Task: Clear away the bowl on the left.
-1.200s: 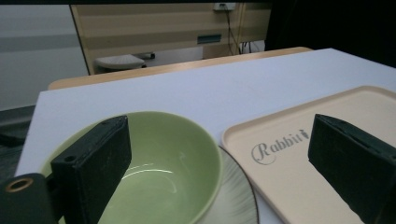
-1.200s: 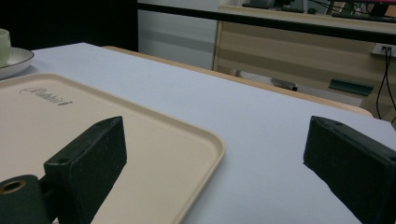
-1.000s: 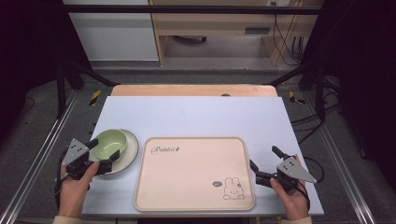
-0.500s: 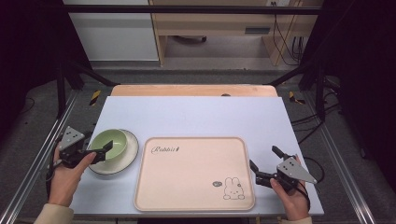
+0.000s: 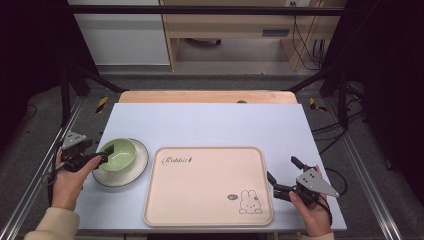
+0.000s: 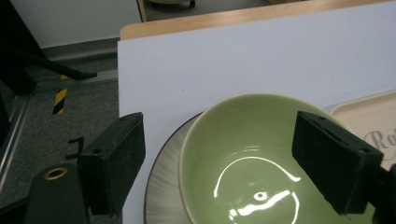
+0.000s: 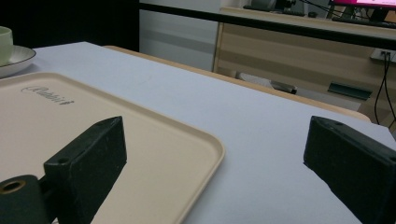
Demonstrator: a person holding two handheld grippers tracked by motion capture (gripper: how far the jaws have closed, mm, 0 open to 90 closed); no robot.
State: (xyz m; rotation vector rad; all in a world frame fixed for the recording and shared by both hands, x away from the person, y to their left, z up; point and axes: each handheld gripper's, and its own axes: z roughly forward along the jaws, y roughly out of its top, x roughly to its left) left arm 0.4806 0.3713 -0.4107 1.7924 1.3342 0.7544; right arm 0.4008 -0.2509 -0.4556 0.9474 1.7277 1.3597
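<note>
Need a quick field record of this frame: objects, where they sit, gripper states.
bowl: green bowl, empty, on the plate
tray: beige tray, empty, right of the plate
left gripper: jaws astride the bowl's rim, one outside and one inside, just been closing, pads not yet pressing
right gripper: open, at the tray's right edge, holding nothing
table: white top

We note the green bowl [image 6: 252,168] as glazed ceramic, smooth and glossy, with bright ring-shaped highlights on its inside. The plate [image 6: 163,186] under it looks glazed too, with fine radial streaks near its rim. The beige tray [image 5: 207,185] reads as matt, smooth plastic. The table [image 5: 210,125] top is a matt pale sheet; its far edge shows bare wood. The left gripper [image 6: 219,163] carries matt black plastic-looking jaw pads.
</note>
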